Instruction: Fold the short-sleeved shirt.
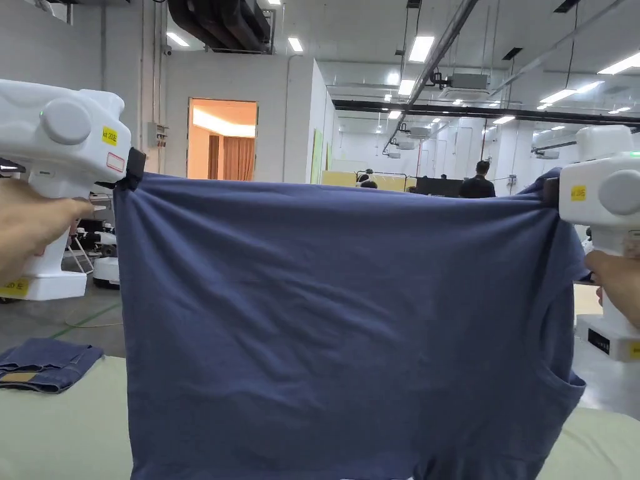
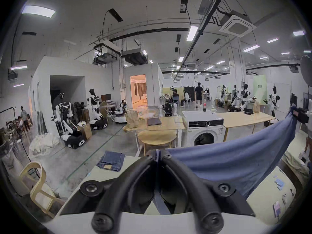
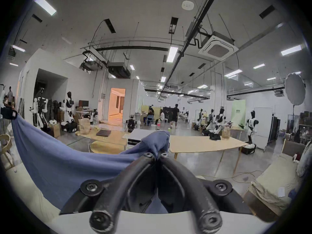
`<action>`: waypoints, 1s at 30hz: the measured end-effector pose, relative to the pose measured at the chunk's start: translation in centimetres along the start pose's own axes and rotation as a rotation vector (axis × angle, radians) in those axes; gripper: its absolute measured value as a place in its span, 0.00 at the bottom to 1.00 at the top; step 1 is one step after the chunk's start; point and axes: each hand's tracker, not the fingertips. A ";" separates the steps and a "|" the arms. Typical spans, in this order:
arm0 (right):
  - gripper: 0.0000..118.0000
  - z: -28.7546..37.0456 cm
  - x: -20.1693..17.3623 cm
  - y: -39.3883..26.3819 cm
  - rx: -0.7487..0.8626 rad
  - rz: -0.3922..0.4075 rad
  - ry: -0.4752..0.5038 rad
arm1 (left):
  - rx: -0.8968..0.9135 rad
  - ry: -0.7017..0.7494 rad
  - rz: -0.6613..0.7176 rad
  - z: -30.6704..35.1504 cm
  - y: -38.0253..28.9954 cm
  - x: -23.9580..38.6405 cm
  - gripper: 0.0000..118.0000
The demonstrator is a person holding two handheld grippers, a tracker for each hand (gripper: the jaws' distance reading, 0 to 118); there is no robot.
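Both the left gripper [image 1: 132, 169] and right gripper [image 1: 550, 190] have their fingers clenched on the blue shirt [image 1: 337, 325], stretching it flat above the bench [image 1: 62, 431], likely to straighten it for folding, folded jeans [image 1: 44, 364] beyond.

White-walled hall with ceiling strip lights [image 1: 420, 47], grey floor [image 2: 108, 136], wooden tables [image 3: 202, 144].

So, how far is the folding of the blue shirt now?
Done: the shirt is picked up and stretched wide. In hand: the left gripper and right gripper each pinch a top corner, and it hangs over the table. Left: every fold; no fold shows yet.
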 end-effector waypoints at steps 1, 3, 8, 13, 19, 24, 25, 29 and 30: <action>0.00 -0.1 -0.1 -0.9 -0.007 0.003 0.000 | -0.004 0.004 -0.002 -0.3 -0.8 0.2 0.00; 0.00 -0.1 -0.2 -2.9 -0.024 0.013 -0.006 | -0.032 -0.003 -0.007 -1.0 -2.9 0.3 0.00; 0.00 1.1 -0.4 -9.8 -0.121 0.025 -0.010 | -0.108 -0.044 0.021 -1.7 -10.8 0.6 0.00; 0.00 4.8 0.2 -16.5 -0.181 0.050 0.007 | -0.171 -0.077 0.034 0.3 -18.8 0.8 0.00; 0.00 11.1 1.1 -22.5 -0.236 0.068 0.013 | -0.191 -0.118 0.044 6.9 -25.7 0.8 0.00; 0.00 17.4 1.8 -26.8 -0.310 0.043 0.020 | -0.215 -0.151 0.076 13.5 -30.8 0.6 0.00; 0.00 18.6 1.8 -27.7 -0.324 0.050 0.024 | -0.222 -0.150 0.081 14.5 -31.9 0.7 0.00; 0.00 23.5 1.8 -31.9 -0.400 0.060 0.039 | -0.281 -0.168 0.080 18.5 -36.8 1.0 0.00; 0.00 24.5 1.9 -33.1 -0.423 0.052 0.048 | -0.306 -0.172 0.088 19.2 -38.1 1.1 0.00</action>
